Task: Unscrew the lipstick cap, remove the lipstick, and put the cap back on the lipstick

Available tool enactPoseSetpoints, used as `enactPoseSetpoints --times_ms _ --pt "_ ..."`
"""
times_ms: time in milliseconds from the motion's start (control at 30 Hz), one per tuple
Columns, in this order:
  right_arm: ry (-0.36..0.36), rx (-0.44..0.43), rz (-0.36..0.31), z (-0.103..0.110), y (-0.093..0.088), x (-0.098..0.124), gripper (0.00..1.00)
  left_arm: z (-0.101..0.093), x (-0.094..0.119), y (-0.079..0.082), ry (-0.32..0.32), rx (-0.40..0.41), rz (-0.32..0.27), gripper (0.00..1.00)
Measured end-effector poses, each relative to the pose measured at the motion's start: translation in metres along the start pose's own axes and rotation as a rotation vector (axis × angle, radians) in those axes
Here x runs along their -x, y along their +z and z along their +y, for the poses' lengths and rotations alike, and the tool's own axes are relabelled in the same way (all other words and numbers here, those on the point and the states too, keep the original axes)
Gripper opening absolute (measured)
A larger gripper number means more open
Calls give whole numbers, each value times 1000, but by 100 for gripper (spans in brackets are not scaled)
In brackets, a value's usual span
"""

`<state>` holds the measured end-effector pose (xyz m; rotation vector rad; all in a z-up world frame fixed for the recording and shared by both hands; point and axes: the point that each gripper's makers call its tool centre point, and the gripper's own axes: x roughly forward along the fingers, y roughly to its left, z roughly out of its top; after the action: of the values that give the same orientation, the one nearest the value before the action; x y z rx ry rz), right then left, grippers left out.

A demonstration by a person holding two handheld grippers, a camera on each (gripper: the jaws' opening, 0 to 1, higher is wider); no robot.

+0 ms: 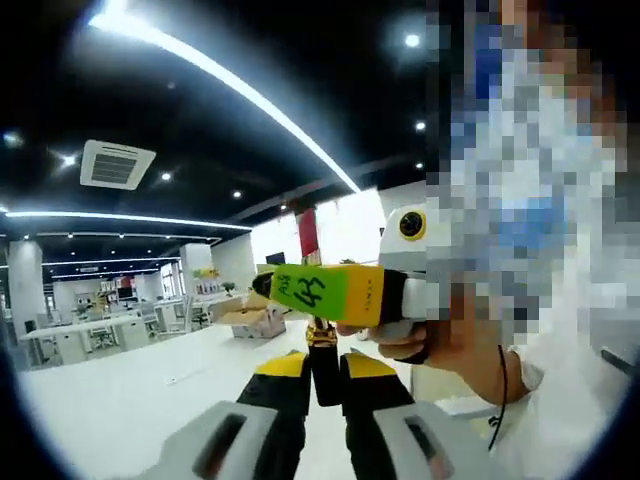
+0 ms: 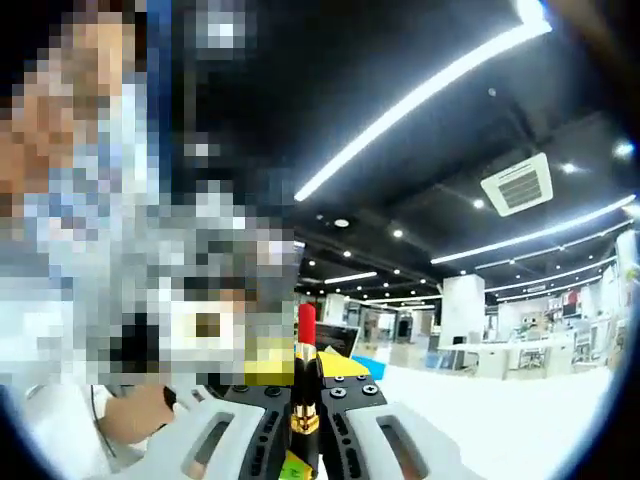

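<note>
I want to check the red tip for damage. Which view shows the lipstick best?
The right gripper view: the lipstick stands upright between that gripper's jaws, red tip bare. In the left gripper view, the lipstick pokes up behind the right gripper, mostly hidden.

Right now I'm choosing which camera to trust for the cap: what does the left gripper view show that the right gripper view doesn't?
Left gripper view: the yellow-green right gripper side-on, a hand holding it, and a black tube between this view's own jaws. Right gripper view: a gold band below the red tip. Both: the red lipstick and a white square ceiling vent.
</note>
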<state>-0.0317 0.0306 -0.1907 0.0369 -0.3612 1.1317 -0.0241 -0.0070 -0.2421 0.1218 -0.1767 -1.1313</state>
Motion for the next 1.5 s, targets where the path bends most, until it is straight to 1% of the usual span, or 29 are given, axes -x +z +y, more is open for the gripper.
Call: enactPoseSetpoints --times_ms 67,133,233,267,400,433,500,533,567,600,667,733,767,833,933,1067,1167,1300,1433,1500 --pt "21 -21 -6 2 2 1 6 -2 2 1 -17 2 0 14" --pt "50 -61 -14 6 4 2 6 -5 3 3 -41 12 -2 14" --pt "165 -183 -29 18 10 6 6 -19 9 7 -156 58 -16 14" --pt "186 -208 -35 21 11 7 6 -23 10 9 -191 82 -28 14" --pt "327 -337 -60 38 19 13 6 -41 18 17 -348 216 -64 14" --pt "371 -374 -59 44 20 14 6 -46 20 16 -399 253 -64 14" --pt "420 -432 -61 50 19 15 6 -52 21 17 -450 291 -69 14" --pt "446 -450 -55 55 18 15 6 -56 23 15 -487 314 -64 13" --pt "487 -479 -49 62 16 16 6 -61 25 14 -528 339 -57 13" --pt "510 -511 -52 66 16 15 6 -64 26 14 -556 359 -60 13" --pt "582 -574 -50 76 15 17 6 -73 30 14 -632 393 -61 13" --pt "623 -621 -68 84 16 16 6 -80 34 17 -699 435 -87 13" --pt "647 -645 -71 90 17 16 6 -82 36 17 -723 447 -91 13" --pt "648 -641 -68 100 17 17 6 -84 36 17 -729 451 -91 13" --pt "647 -634 -65 106 18 18 6 -85 36 18 -728 449 -91 13" --pt "646 -630 -66 100 22 25 6 -86 36 18 -726 445 -87 13" --pt "644 -616 -53 101 22 28 6 -88 37 17 -731 453 -80 13" --pt "594 -555 0 86 11 24 6 -83 36 13 -712 464 -60 13" --pt "564 -538 12 78 9 26 6 -75 34 10 -685 478 -57 13" --pt "530 -543 7 70 8 25 6 -70 31 10 -656 473 -66 13"
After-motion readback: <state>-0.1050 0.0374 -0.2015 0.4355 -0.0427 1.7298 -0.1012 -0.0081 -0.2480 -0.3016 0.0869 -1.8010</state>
